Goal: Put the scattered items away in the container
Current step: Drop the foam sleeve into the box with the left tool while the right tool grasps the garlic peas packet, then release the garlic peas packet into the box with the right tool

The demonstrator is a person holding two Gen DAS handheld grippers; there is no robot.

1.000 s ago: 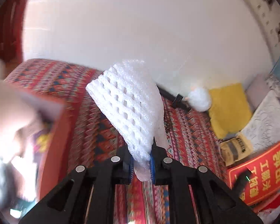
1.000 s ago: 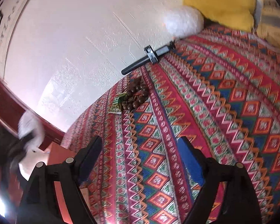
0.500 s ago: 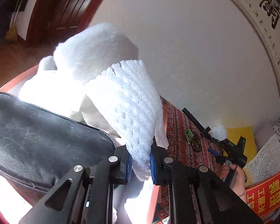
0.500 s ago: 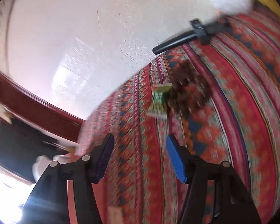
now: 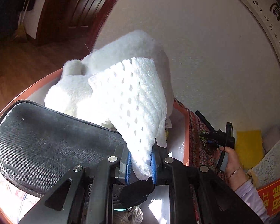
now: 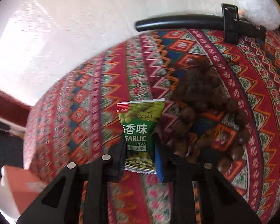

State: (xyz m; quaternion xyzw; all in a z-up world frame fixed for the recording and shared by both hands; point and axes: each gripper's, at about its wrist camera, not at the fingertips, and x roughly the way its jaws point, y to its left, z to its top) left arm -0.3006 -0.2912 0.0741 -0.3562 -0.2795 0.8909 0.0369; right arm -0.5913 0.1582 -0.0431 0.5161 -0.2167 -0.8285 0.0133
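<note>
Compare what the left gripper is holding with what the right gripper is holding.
The left gripper is shut on a white foam net; the right gripper has just closed on a green garlic peas packet. The foam net is soft, plain and full of holes; the peas packet is flat, glossy and printed. The foam net hangs over the red container; the peas packet is over the patterned cloth. Both are light and pinched at one end.

A: Left tongs (image 5: 140, 165)?
B: Tilted downward, blue pads pinched tight on white foam netting (image 5: 132, 100).
A: Right tongs (image 6: 140, 154)?
B: Angled steeply down, jaws just closed, clamping a green snack packet (image 6: 140, 132); bare hand (image 5: 231, 160) grips the handle
</note>
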